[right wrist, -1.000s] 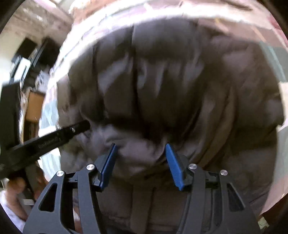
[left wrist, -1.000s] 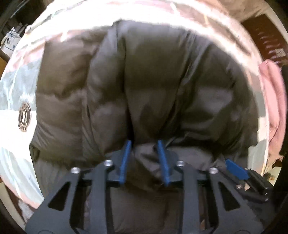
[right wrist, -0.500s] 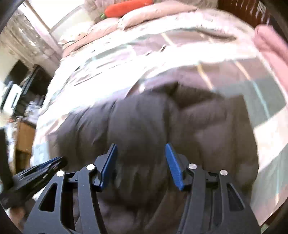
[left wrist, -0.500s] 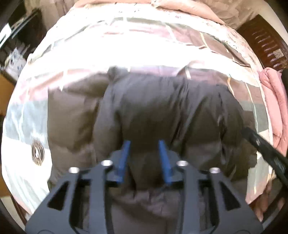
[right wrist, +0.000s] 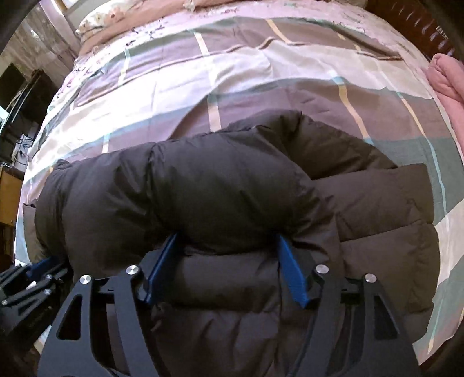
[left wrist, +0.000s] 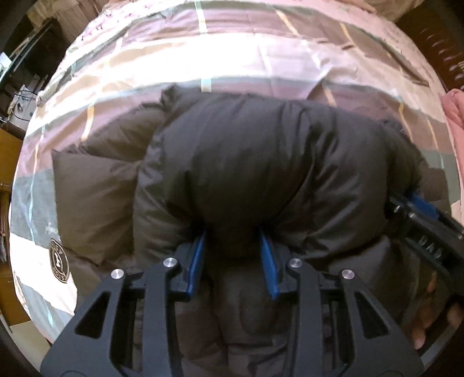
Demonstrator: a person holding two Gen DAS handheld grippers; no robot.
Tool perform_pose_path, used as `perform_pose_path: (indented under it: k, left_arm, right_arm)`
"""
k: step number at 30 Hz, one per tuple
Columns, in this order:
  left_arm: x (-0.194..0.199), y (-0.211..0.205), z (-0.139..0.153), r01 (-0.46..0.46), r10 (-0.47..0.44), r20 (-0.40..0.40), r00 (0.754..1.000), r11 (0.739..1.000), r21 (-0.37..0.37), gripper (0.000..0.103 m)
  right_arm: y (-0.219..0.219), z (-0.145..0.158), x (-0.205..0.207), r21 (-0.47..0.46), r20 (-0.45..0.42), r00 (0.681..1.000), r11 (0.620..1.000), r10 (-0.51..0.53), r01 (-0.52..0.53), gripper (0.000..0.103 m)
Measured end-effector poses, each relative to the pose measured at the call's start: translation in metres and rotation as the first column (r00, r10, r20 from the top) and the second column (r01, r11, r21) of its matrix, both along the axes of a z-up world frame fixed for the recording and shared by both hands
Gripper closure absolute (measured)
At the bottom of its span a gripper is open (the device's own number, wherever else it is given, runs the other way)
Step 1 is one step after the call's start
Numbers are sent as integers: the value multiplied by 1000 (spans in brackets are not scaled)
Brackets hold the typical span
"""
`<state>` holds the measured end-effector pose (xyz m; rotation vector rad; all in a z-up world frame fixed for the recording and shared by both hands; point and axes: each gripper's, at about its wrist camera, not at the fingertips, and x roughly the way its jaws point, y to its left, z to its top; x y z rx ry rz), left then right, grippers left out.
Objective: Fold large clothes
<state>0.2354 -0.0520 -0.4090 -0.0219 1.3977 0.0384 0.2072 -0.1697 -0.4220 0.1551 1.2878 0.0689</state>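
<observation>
Right now the dark brown quilted puffer jacket (left wrist: 261, 174) lies across the near half of the bed, its puffy upper layer doubled over into a thick roll (right wrist: 179, 197) that runs side to side over the flatter panels beneath. One flat quilted section (right wrist: 406, 208) spreads out toward the bed's right side, and another panel (left wrist: 95, 185) lies flat toward the left edge.

The left tongs (left wrist: 232, 258) have their blue-padded fingers (left wrist: 197, 261) set a moderate way apart, with the rolled fold of the jacket bulging between them; the fabric fills the gap, though I cannot tell how firmly it is pinched. The right tongs (right wrist: 229, 266) stand wider, their blue fingers (right wrist: 290, 269) on either side of a broad stretch of the same roll, which sits between and over the tips. From the left wrist view the right tongs (left wrist: 423, 220) show at the jacket's right end, with a bit of the person's hand (left wrist: 429, 313) behind them.

Under the jacket is a plaid bedspread in mauve, cream and grey-green (right wrist: 232, 72). A round dark badge-like emblem (left wrist: 59, 262) shows near the bed's left edge, just beside the jacket. A pink folded blanket (right wrist: 446, 81) lies at the right edge, and a floral pillow (right wrist: 130, 20) at the far end.
</observation>
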Motion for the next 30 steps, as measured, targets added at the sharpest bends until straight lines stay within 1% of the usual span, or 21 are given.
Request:
perform_pose_path:
  k: [2,4,7,10,14,16,17,19,21,24,25,26,28,29,30]
  left_arm:
    - [-3,1,0,-4,4,-2,1000,1000,-13,67]
    - [-9,1,7,-2,2,8,1000,1000,-19,67]
    - [-22,3,15,-12,13,11,1000,998,-54,68]
    - [-40,4,24,-17,18,11,1000,995,-94,68]
    - [-66,1,25,-22,19,-25,1000,991,-129,68]
    - [-80,0,22,-19,13,-44,999,992,-127,68]
    - [-87,0,19,-14,8,-54,998,993,-121,68]
    - [-99,0,13,-7,0,-70,998,994,-107,68]
    - [-107,-1,5,10,-15,-76,997,997,-75,67]
    - [-111,-7,-10,41,-43,-94,995,999,-25,65]
    - [-112,-7,-10,39,-41,-95,995,999,-26,65]
    - [-113,-5,-1,31,-35,-79,996,999,-45,66]
    - [-118,0,15,19,-22,-36,999,996,-85,66]
    - [-122,4,25,12,-13,-9,1000,995,-101,66]
    - [-126,7,29,7,-7,1,1000,995,-104,65]
  right_arm:
    - [-2,5,-1,13,-10,1000,1000,-7,7,35]
    - [-9,16,-7,59,-1,999,998,-33,33,35]
    - [-19,36,-30,127,32,997,990,-64,60,35]
    - [-20,49,-60,170,34,998,984,-58,51,35]
    - [-10,47,-98,168,-5,1000,986,-9,10,35]
    - [-2,45,-115,180,-29,999,984,21,-15,35]
    - [1,44,-122,181,-41,998,983,37,-29,35]
    - [9,38,-134,156,-67,996,986,63,-52,35]
    - [16,21,-141,112,-117,989,991,91,-78,35]
    - [23,-1,-145,61,-147,983,993,113,-105,35]
    - [23,0,-144,59,-157,981,993,114,-106,35]
    - [22,4,-143,69,-155,982,992,112,-102,35]
    - [14,27,-148,123,-101,990,988,103,-90,35]
    - [9,36,-151,137,-76,992,987,97,-86,35]
    - [5,43,-154,147,-60,994,985,94,-84,35]
